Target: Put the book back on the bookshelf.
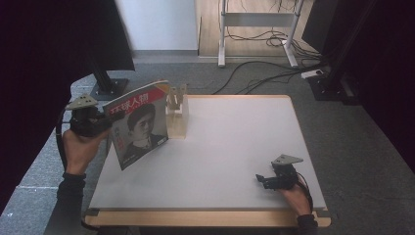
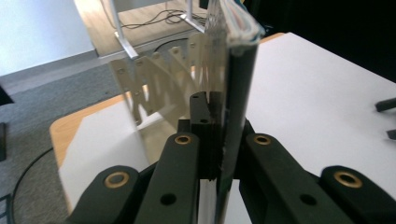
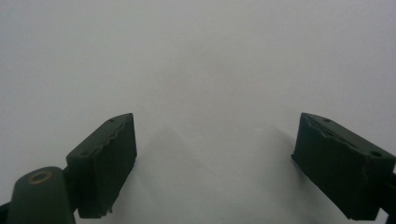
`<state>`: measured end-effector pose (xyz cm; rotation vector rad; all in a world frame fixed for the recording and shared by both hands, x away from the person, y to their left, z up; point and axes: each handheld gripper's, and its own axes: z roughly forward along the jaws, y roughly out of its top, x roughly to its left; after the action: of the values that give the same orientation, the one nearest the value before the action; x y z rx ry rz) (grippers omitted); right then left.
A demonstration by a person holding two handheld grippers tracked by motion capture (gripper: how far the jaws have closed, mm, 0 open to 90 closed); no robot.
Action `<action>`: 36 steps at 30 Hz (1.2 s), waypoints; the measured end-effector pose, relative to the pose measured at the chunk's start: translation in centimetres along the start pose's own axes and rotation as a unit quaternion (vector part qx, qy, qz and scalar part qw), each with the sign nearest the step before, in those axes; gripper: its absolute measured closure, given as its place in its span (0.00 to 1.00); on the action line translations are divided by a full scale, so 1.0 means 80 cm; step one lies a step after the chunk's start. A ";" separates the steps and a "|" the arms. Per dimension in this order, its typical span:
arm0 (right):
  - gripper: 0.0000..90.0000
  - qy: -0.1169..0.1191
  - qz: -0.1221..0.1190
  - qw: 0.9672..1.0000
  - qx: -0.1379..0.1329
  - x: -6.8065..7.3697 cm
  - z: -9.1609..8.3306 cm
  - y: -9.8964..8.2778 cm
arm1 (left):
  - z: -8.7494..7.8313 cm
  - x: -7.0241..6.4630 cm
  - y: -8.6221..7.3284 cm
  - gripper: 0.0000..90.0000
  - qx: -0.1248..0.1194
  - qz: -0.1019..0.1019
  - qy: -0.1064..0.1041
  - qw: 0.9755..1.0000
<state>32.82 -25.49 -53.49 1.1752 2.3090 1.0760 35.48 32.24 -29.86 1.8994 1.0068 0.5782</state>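
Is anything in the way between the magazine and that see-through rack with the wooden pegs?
Nothing visible is. The left tool holds the magazine upright at the table's left edge, and the clear rack stands right beside it. The right tool rests open, far off near the table's front right.

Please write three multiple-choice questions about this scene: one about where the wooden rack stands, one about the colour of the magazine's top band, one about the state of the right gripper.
1. Where does the wooden rack stand?
A. far left part of the table
B. near right corner
C. on the floor

2. The top band of the magazine is:
A. green
B. red
C. blue

3. The right gripper is:
A. shut on a pen
B. shut, empty
C. open, empty

Answers: 1 A, it stands beside the magazine held in the left gripper. 2 B, red behind white letters. 3 C, its jaws stand wide apart over bare table.
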 end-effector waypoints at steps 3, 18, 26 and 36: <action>0.14 0.000 0.000 1.000 0.000 0.000 0.000 0.000 | -0.001 0.008 -0.001 0.97 -0.001 -0.008 0.009 1.000; 0.14 0.001 0.001 1.000 0.001 0.000 0.000 0.000 | 0.030 0.029 0.006 0.97 -0.016 -0.040 0.048 0.998; 0.14 0.005 0.001 1.000 0.000 -0.002 0.000 0.000 | 0.065 0.035 0.008 0.97 -0.034 -0.051 0.071 0.996; 0.14 0.007 0.006 1.000 -0.004 -0.002 0.000 -0.001 | 0.087 0.048 -0.004 0.96 -0.043 -0.064 0.057 0.995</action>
<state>32.89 -25.69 -53.52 1.1829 2.3099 1.0988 42.50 32.07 -33.62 1.7288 1.1493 0.6514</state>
